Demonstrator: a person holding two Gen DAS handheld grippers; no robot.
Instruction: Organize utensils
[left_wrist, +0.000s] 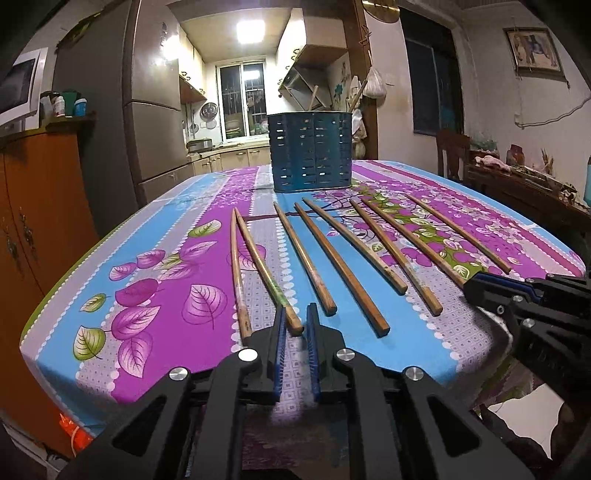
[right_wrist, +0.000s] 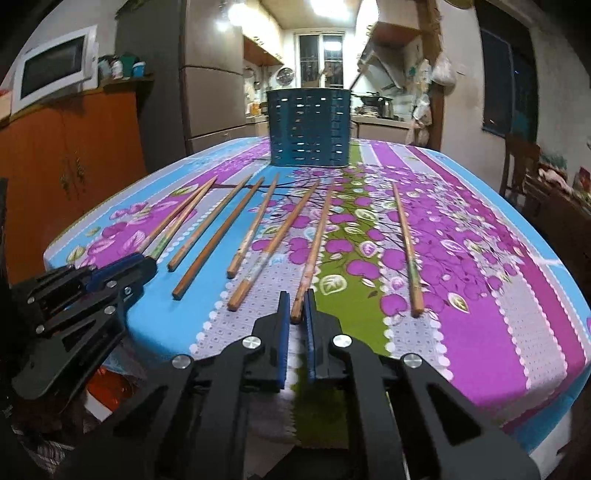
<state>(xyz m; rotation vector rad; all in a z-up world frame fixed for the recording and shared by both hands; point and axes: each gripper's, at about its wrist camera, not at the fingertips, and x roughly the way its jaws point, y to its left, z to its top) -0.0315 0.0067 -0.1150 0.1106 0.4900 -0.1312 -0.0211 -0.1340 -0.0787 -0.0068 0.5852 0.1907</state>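
Several wooden chopsticks (left_wrist: 340, 264) lie side by side on the flowered tablecloth, thick ends toward me; they also show in the right wrist view (right_wrist: 273, 236). A blue perforated utensil holder (left_wrist: 310, 151) stands upright behind them, seen too in the right wrist view (right_wrist: 308, 127). My left gripper (left_wrist: 296, 314) has its jaws a narrow gap apart, either side of the thick end of the second chopstick from the left (left_wrist: 264, 269). My right gripper (right_wrist: 297, 304) stands the same way at the end of one chopstick (right_wrist: 314, 251). I cannot tell whether either one grips.
The table (left_wrist: 155, 295) ends just in front of both grippers. An orange cabinet (left_wrist: 40, 206) with a microwave (right_wrist: 55, 66) stands at the left, a fridge (left_wrist: 147, 110) behind it. A wooden chair (left_wrist: 452, 151) and a cluttered side table (left_wrist: 535, 184) are at the right.
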